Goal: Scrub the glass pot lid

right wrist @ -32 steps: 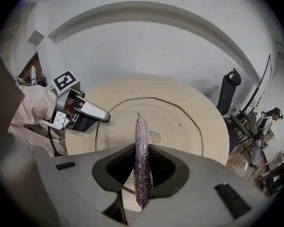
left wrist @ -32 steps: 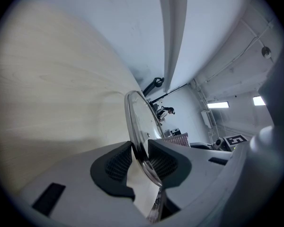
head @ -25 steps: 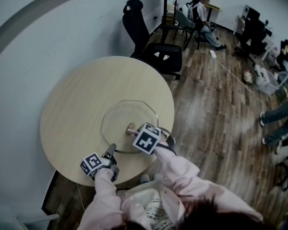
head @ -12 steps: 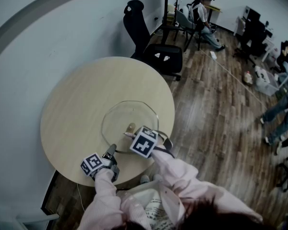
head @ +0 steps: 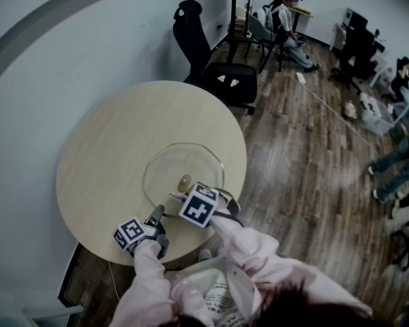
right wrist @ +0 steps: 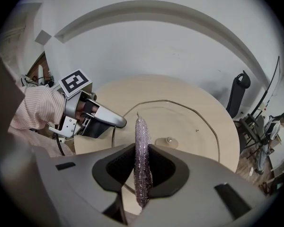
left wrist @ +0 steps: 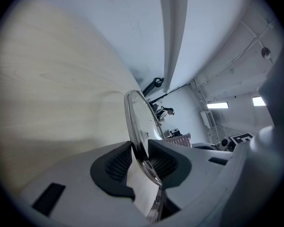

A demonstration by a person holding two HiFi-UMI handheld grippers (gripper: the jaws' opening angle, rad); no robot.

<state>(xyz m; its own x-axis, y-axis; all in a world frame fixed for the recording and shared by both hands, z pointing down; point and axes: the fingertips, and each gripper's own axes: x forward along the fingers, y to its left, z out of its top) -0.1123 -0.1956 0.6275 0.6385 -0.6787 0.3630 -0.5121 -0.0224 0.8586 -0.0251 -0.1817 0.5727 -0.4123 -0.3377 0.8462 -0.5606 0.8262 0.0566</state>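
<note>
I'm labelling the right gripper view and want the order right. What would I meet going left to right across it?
Striped sleeve → left gripper, clamped on the rim of the glass lid → purple scrubber → lid knob → black office chair.

On the head view my right gripper's [right wrist: 142,150] marker cube [head: 198,206] covers the purple scrubber [right wrist: 141,129] it pinches, plus the glass lid's [head: 184,165] near rim. My sleeves [head: 148,278] hide the desk's [head: 102,155] near edge.
</note>
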